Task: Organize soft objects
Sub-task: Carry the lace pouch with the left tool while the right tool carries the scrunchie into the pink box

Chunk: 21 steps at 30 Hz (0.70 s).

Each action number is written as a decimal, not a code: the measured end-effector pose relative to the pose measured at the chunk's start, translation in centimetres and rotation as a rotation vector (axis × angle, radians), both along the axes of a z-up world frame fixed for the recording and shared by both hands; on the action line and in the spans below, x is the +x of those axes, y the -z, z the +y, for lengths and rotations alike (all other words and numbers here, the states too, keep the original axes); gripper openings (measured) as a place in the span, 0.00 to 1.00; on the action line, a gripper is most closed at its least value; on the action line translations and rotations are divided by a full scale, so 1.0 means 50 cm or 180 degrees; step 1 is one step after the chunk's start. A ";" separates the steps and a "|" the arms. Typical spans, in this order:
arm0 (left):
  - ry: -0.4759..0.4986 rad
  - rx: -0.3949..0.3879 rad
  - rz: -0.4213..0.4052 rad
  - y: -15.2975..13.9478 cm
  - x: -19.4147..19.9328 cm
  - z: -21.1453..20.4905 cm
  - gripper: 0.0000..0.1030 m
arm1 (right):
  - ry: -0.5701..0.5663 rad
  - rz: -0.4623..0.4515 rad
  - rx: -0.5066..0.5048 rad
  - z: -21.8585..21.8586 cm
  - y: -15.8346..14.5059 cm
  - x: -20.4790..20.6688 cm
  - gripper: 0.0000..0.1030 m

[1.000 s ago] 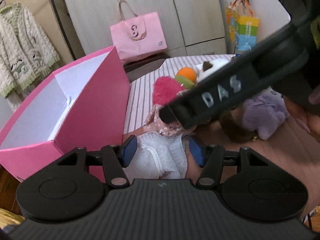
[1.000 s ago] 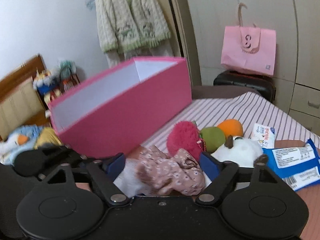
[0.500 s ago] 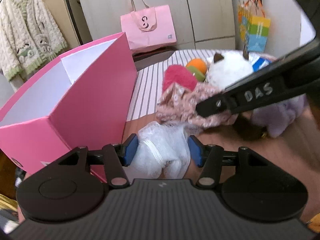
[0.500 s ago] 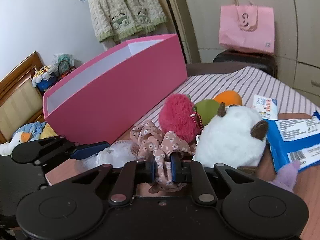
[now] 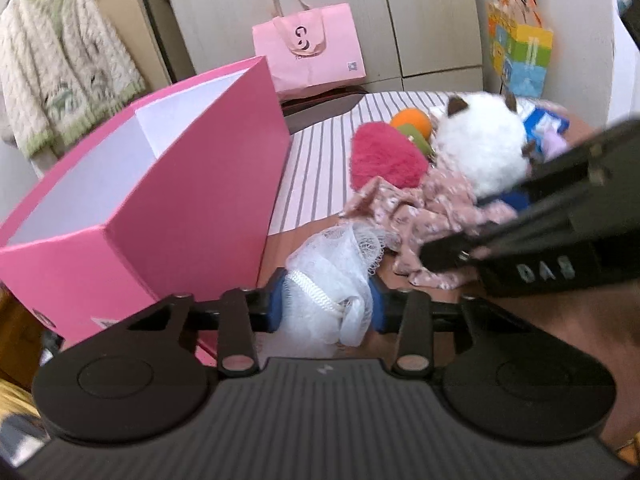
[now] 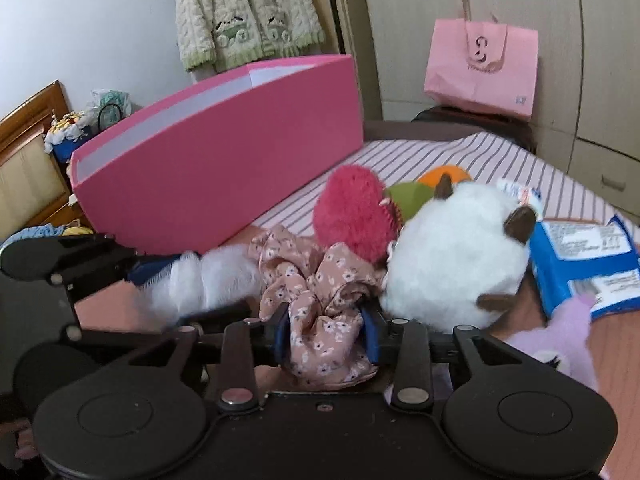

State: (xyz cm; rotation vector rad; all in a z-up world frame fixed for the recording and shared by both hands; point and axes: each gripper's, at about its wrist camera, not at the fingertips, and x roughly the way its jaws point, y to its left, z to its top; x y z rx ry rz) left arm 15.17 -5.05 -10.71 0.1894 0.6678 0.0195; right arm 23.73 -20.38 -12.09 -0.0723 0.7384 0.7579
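Note:
My left gripper [image 5: 326,306] is shut on a white mesh scrunchie [image 5: 340,264], low over the bed beside the open pink box [image 5: 192,208]. My right gripper [image 6: 326,338] is shut on a pink floral scrunchie [image 6: 320,304], just right of the white one [image 6: 212,284]. Behind them lie a red fuzzy plush [image 6: 352,212], a green and orange plush [image 6: 416,192] and a round white plush with brown ears [image 6: 452,256]. The pink box [image 6: 224,168] stands left of the pile, its opening upward.
A blue packet [image 6: 584,260] and a purple plush [image 6: 560,336] lie at the right. A pink paper bag [image 6: 480,68] stands by the wardrobe at the back. A knitted cardigan [image 6: 244,12] hangs on the wall. The bed has a striped sheet [image 6: 460,156].
My left gripper has closed on the white scrunchie, which was loose between open jaws before. My right gripper has closed on the floral scrunchie and both have drawn back a little.

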 end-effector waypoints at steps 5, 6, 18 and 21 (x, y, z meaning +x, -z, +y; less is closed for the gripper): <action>0.0040 -0.0413 0.0067 -0.024 -0.002 0.037 0.35 | -0.0100 0.0004 0.0100 -0.016 -0.003 -0.023 0.17; 0.0046 -0.0435 0.0059 -0.026 -0.005 0.038 0.35 | -0.0090 -0.0009 0.0116 -0.021 -0.006 -0.032 0.17; 0.0367 -0.0682 0.0157 -0.044 -0.039 0.040 0.35 | 0.0206 -0.0036 0.0152 -0.042 -0.041 -0.105 0.17; 0.0522 -0.0615 0.0170 -0.047 -0.060 0.033 0.35 | 0.0318 0.0009 0.0074 -0.043 -0.036 -0.121 0.17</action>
